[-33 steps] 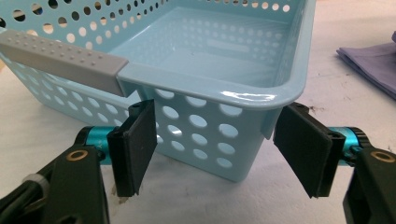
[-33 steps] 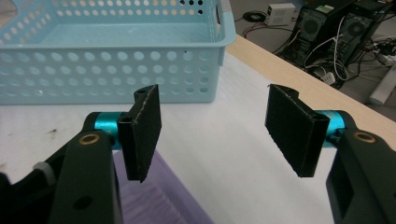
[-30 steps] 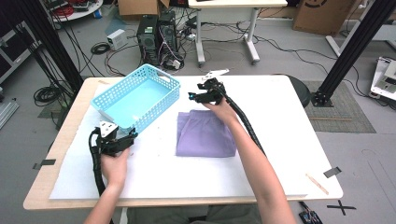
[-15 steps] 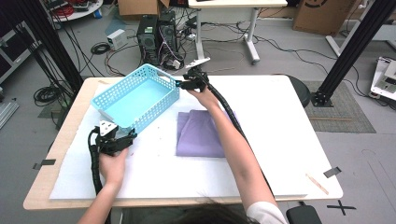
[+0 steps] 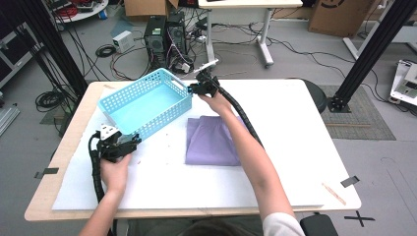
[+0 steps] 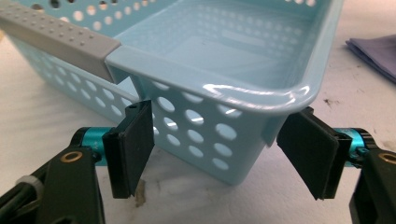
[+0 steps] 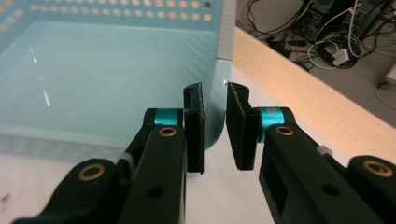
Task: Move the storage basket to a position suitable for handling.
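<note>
A light blue perforated basket (image 5: 162,115) sits at an angle on the white table cover, with nothing inside it. My left gripper (image 5: 133,142) is at the basket's near corner. In the left gripper view it (image 6: 219,154) is open, one jaw on each side of that corner (image 6: 201,135) and not touching it. My right gripper (image 5: 192,89) reaches over to the basket's far right corner. In the right gripper view it (image 7: 215,126) has its jaws pressed onto the corner rim (image 7: 215,74). A folded purple cloth (image 5: 211,140) lies flat to the right of the basket.
The white cover (image 5: 295,128) spans the wooden table, with bare room at right and front. A thin wooden stick (image 5: 334,192) lies near the front right corner. Computers and cables (image 5: 167,34) stand on the floor beyond the far edge.
My right gripper has moved from above the purple cloth, away and left, to the basket's far right corner. The left gripper has stayed at the near corner.
</note>
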`<state>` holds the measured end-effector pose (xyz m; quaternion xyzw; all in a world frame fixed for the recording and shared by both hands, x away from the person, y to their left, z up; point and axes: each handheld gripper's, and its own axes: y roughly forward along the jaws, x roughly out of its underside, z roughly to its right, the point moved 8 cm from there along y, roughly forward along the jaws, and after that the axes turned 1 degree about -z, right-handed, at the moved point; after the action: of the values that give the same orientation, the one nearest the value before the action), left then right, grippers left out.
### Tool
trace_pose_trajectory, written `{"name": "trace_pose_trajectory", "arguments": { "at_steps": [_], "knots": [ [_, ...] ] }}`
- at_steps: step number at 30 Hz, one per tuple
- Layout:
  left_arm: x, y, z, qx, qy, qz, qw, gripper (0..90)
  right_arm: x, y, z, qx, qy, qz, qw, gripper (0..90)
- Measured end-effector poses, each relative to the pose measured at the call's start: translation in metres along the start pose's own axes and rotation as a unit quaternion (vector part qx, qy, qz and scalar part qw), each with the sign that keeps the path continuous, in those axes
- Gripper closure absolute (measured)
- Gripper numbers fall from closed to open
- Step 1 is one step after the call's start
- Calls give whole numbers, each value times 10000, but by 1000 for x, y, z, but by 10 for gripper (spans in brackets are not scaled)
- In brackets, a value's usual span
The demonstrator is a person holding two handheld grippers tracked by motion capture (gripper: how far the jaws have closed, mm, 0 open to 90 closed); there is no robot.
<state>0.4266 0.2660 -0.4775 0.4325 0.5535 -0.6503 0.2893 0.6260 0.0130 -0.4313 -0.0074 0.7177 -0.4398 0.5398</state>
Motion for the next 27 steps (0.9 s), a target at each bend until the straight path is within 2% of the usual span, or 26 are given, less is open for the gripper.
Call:
{"name": "trace_pose_trajectory", "arguments": {
  "at_steps": [2, 3, 4, 5, 6, 8, 9, 11, 13, 14, 18, 20, 21, 22, 23, 25, 26, 27],
  "knots": [
    [0, -2, -2, -5, 94, 17, 10000, 286, 8, -10, -6, -43, -97, -7, 9999, 782],
    [0, -4, -3, 79, 200, 91, 9997, 357, 13, -18, -10, -183, -231, 5, 9996, 699],
    [1, -5, -4, 99, 191, 102, 9997, 353, 15, -21, -12, -277, -196, 25, 9994, 571],
    [1, -6, -5, 140, 115, 140, 9997, 353, 15, -21, -12, -277, -196, 25, 9994, 571],
    [2, -5, -7, 134, 112, 105, 9998, 309, 19, -27, -10, -339, -181, 108, 9992, 435],
    [2, -5, -8, 76, 72, 103, 9999, 289, 22, -29, -9, -392, -245, 130, 9988, 427],
    [2, -5, -9, 70, 100, 87, 9999, 273, 30, -30, -4, -466, -419, 77, 9980, 369],
    [1, -4, -9, 96, 136, 106, 9998, 266, 33, -29, -3, -508, -453, 30, 9977, 351],
    [0, -2, -9, 143, 152, 57, 9998, 249, 39, -24, -3, -666, -512, -70, 9964, 346],
    [0, -1, -9, 157, 137, 45, 9998, 246, 40, -20, -5, -677, -640, -101, 9956, 346],
    [0, 2, -10, 257, 64, 72, 9996, 238, 41, -3, -14, -469, -1057, -102, 9932, 361],
    [0, 3, -9, 281, 69, 85, 9995, 238, 42, 4, -18, -539, -1230, -61, 9909, 415],
    [0, 4, -9, 268, 119, 78, 9995, 242, 41, 6, -20, -577, -1269, -71, 9902, 423],
    [-1, 4, -9, 228, 129, 97, 9996, 241, 41, 8, -20, -521, -1273, -71, 9905, 429],
    [-1, 4, -11, 225, 167, 100, 9996, 249, 40, 7, -20, -445, -1339, -96, 9900, 492],
    [-1, 4, -13, 242, 155, 62, 9996, 254, 40, 6, -19, -432, -1340, -127, 9900, 519],
    [-3, 4, -14, 263, 181, -13, 9995, 265, 40, 2, -18, -439, -1341, -155, 9899, 590],
    [-5, 4, -15, 256, 164, -27, 9995, 265, 40, 2, -18, -439, -1341, -155, 9899, 590]
  ]
}}
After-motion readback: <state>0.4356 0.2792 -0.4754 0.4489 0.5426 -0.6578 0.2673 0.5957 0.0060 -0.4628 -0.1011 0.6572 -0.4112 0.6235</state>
